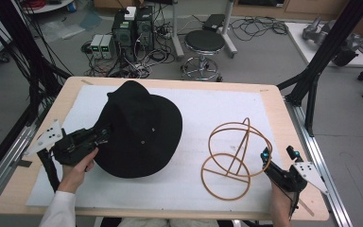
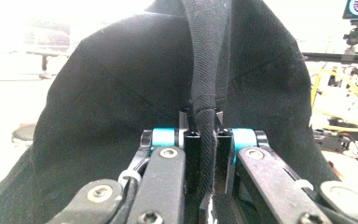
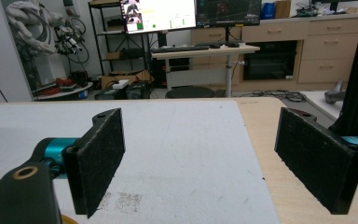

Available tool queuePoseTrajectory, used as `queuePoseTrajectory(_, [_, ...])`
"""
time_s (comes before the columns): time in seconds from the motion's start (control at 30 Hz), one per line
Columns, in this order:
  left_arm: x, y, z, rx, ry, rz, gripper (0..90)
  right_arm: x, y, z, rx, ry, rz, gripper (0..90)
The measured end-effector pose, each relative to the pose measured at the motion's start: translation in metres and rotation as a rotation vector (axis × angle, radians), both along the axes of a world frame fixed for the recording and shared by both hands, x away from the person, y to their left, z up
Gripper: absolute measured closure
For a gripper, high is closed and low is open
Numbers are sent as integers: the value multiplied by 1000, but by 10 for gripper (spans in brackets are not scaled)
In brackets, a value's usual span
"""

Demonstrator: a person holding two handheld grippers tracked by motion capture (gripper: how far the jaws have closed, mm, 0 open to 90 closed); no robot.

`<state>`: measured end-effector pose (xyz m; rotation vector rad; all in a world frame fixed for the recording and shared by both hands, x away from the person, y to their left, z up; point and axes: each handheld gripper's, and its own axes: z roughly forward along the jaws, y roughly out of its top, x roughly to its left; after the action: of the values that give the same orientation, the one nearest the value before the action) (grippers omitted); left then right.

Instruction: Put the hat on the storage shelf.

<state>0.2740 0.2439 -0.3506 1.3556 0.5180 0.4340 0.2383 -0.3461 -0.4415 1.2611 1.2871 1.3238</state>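
A black wide-brimmed hat (image 1: 139, 130) rests on the white mat (image 1: 203, 109), its left brim lifted. My left gripper (image 1: 101, 135) is shut on that brim. In the left gripper view the black fabric of the hat (image 2: 121, 93) rises in front, and its brim edge is pinched between the two jaws of the left gripper (image 2: 204, 122). An orange wire hat stand (image 1: 234, 156) of rings and a dome stands at the right. My right gripper (image 1: 278, 152) sits beside its right edge, open. In the right gripper view, the right gripper (image 3: 200, 158) has wide-apart pads with nothing between them.
The mat lies on a wooden table (image 1: 283, 123) with black frame posts at both sides. Beyond the far edge stand a stool (image 1: 204, 45), computer boxes (image 1: 132, 30) and cables on the floor. The hat stand's yellow wire (image 2: 340, 93) shows at the right of the left gripper view.
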Motion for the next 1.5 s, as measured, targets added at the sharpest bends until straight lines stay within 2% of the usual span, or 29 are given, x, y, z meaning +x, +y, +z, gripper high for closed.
queuePoseTrajectory(0.17, [7,-10,5,-42,-20,-20,872,1,2,0,-2,3,-1,152])
queuePoseTrajectory(0.37, [13,-24,15,-56,-48,-42,871,2,4,1,-5,-1,1,152])
queuePoseTrajectory(0.47, [15,-38,24,-82,-74,-74,872,2,3,1,-6,-3,3,152])
queuePoseTrajectory(0.53, [15,-44,29,-83,-89,-88,871,2,4,1,3,-4,3,152])
queuePoseTrajectory(0.73, [17,-58,38,-109,-105,-127,871,2,3,1,4,-2,7,152])
queuePoseTrajectory(0.9, [18,-66,43,-109,-121,-148,871,2,3,0,5,-2,6,151])
queuePoseTrajectory(1.0, [19,-75,49,-139,-131,-180,871,2,4,0,7,-1,12,152])
queuePoseTrajectory(1.1, [19,-81,53,-136,-141,-193,871,3,4,0,11,1,12,152])
queuePoseTrajectory(1.2, [19,-95,60,-128,-153,-220,871,3,4,0,5,0,14,152])
queuePoseTrajectory(1.23, [19,-95,60,-128,-153,-220,871,3,4,0,5,0,14,152])
queuePoseTrajectory(1.4, [23,-121,65,-110,-141,-268,871,3,5,0,2,-2,17,152])
queuePoseTrajectory(1.43, [23,-121,65,-110,-141,-268,871,3,4,1,2,-2,16,152])
queuePoseTrajectory(1.47, [25,-131,66,-91,-135,-283,871,3,5,0,2,-6,15,152])
queuePoseTrajectory(1.5, [25,-131,66,-91,-135,-283,871,3,4,0,2,-6,15,151])
